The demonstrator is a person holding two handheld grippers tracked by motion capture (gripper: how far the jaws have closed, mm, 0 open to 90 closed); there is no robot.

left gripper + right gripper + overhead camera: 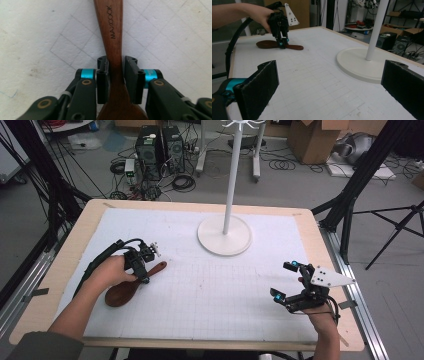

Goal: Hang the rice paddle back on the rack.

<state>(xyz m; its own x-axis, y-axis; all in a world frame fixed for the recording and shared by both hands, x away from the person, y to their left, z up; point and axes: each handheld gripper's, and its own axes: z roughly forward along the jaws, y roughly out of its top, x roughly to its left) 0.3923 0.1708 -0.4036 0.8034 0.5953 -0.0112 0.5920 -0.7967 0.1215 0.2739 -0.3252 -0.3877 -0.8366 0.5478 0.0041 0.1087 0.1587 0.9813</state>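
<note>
The right gripper (290,282) hovers near the table's (90,215) near right corner, its jaws spread wide apart with nothing between them; in the right gripper view the two black pads (259,87) frame open mat. Between this gripper and the left one lies a broad stretch of bare white gridded mat (210,295), free room across the near and middle table. The mat stops short of the wooden table rim on every side, leaving a narrow tan border.

At the left, the left gripper (145,277) points down onto a wooden spoon (122,292), which lies flat on the mat well in from the left edge. Its jaws are clamped on the spoon's neck, where handle widens into bowl; the left gripper view shows both pads pressed against the wood. The spoon is dark reddish-brown, with a broad rounded bowl toward the person and a flat handle (110,30) stamped MAXCOOK running away toward the table's middle.

Farther back, right of centre, a white stand (224,236) rests on its round base, its thin pole rising upright. It stands well apart from the spoon and both grippers.
</note>
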